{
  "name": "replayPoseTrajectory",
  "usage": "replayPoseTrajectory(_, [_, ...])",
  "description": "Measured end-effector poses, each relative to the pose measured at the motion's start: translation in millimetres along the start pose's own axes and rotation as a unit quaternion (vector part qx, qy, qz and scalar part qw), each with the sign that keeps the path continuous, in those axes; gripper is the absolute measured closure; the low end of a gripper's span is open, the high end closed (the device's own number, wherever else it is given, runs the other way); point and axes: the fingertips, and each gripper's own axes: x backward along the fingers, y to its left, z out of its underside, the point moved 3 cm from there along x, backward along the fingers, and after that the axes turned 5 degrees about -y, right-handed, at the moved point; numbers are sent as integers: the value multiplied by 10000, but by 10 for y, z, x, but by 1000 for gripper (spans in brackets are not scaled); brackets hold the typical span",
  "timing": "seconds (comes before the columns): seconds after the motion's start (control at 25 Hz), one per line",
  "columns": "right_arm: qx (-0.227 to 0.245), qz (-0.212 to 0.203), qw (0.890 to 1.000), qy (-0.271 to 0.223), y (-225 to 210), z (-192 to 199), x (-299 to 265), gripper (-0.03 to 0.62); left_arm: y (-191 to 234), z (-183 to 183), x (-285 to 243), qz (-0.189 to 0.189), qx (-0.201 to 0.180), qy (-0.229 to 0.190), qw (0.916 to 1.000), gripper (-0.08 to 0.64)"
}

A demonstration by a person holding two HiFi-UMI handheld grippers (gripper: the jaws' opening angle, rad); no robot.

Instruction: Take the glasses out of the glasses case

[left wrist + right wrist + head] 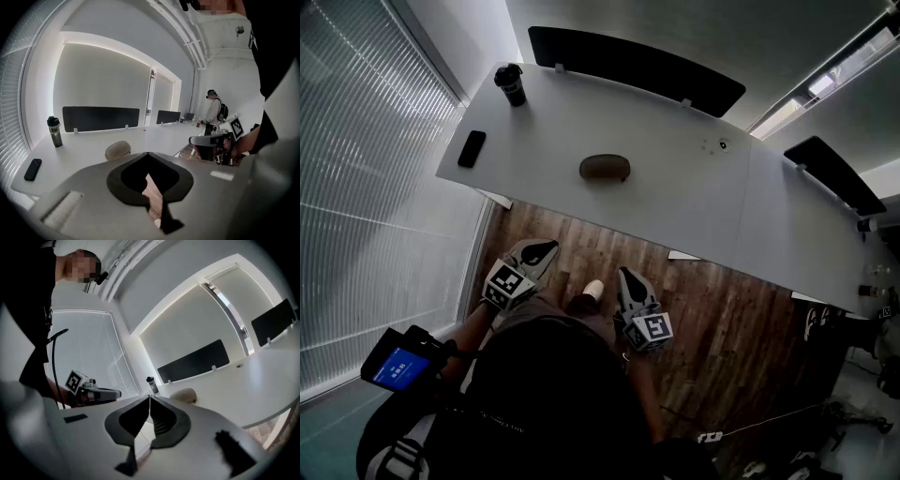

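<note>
One glasses case (pixel 605 168) closed on table (pixel 694 202); left gripper (pixel 538 249), right gripper (pixel 629 277) fingers clenched, empty.

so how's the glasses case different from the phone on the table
The glasses case is brown, rounded and domed; the phone is black, flat and rectangular. The glasses case lies around the middle of the white table; the phone lies near its left edge. Both rest on the table, untouched.
</note>
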Motion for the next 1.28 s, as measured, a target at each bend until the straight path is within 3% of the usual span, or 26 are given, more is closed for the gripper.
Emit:
replayPoseTrajectory(0.16, [-81,158,9998,16,22,-166,102,584,14,-91,3,35,-9,-23,10000,555])
replayPoseTrajectory(0.56, [-132,1196,9927,-90,-337,-42,-548,584,1038,-48,-613,705,34,138,9974,555])
replayPoseTrajectory(0.88, [-11,1837,9828,-193,-265,-116,-1139,584,1857,-56,-1023,1282,-6,428,9908,555])
replayPoseTrajectory(1.28, [28,2535,9666,-383,-159,-184,-1601,584,2464,190,-1524,1850,54,863,9789,555])
